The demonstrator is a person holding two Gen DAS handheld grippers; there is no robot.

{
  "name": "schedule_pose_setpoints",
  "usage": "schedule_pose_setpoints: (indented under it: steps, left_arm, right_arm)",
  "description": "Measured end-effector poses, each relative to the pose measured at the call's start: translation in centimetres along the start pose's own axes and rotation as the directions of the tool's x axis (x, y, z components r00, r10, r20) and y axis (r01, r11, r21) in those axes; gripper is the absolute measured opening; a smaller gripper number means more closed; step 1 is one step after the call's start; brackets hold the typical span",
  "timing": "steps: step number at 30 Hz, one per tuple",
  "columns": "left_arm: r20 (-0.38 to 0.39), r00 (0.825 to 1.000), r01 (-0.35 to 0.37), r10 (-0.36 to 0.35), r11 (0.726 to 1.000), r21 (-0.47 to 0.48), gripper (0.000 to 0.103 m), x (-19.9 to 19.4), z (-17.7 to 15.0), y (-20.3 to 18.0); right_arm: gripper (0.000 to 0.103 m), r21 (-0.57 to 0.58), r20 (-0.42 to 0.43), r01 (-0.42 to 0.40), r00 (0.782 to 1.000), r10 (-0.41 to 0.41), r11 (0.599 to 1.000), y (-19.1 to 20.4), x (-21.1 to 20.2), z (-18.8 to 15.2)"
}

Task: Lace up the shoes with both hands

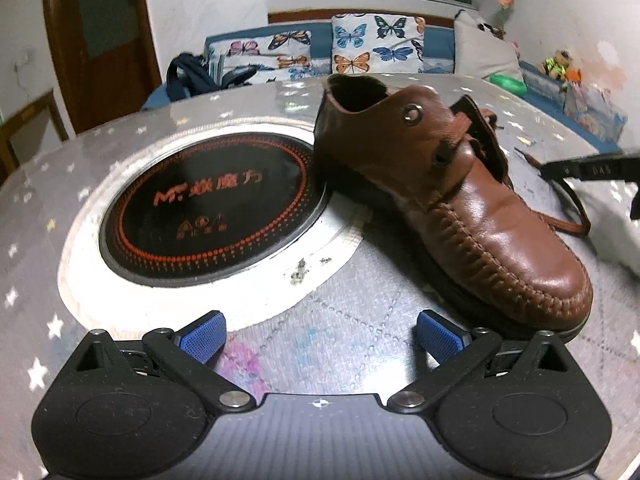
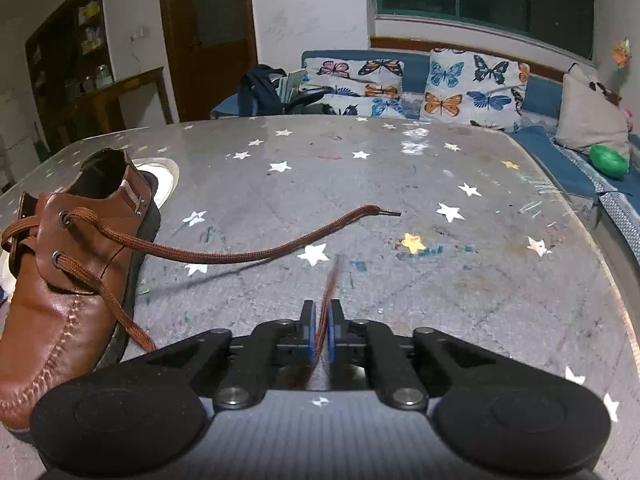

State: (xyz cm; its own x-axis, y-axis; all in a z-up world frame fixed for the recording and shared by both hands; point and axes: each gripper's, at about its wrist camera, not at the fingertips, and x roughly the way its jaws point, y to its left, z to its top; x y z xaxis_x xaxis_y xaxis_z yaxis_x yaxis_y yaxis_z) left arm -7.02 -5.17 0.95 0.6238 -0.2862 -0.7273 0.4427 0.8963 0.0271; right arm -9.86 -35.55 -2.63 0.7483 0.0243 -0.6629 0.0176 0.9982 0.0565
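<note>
A brown leather shoe lies on the grey star-patterned table, toe toward me; it also shows at the left of the right wrist view. My left gripper is open and empty, low over the table in front of the toe. My right gripper is shut on one end of the brown lace, which sticks out blurred between the pads. The other lace end runs from the upper eyelet and lies loose on the table, its dark tip to the right. The right gripper's black body shows beside the shoe in the left wrist view.
A round black induction hob is set in a white ring in the table, left of the shoe's heel. A blue sofa with butterfly cushions runs behind the table, with a green object on it. A wooden door stands at back left.
</note>
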Motion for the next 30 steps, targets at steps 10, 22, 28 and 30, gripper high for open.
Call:
schedule_pose_setpoints:
  steps: [10, 22, 28, 30]
  left_arm:
    - [-0.003, 1.000, 0.001, -0.001, 1.000, -0.003, 0.103, -0.1, 0.0, 0.0]
    - [-0.011, 1.000, 0.000, 0.000, 1.000, -0.008, 0.103, -0.2, 0.1, 0.0]
    - [-0.015, 1.000, -0.004, 0.004, 1.000, -0.013, 0.103, -0.2, 0.2, -0.1]
    - [-0.020, 1.000, -0.007, 0.007, 1.000, -0.015, 0.103, -0.1, 0.3, -0.2]
  right_arm:
    - [0.005, -0.065, -0.014, 0.007, 1.000, -0.008, 0.998, 0.1, 0.0, 0.1]
    - [0.002, -0.186, 0.059, 0.044, 0.998, -0.033, 0.981, 0.7, -1.5, 0.3]
    - [0.002, -0.325, 0.160, 0.140, 0.983, -0.091, 0.935, 1.4, -3.4, 0.9]
    - [0.002, -0.378, 0.205, 0.186, 0.972, -0.114, 0.907, 1.6, -4.3, 1.1]
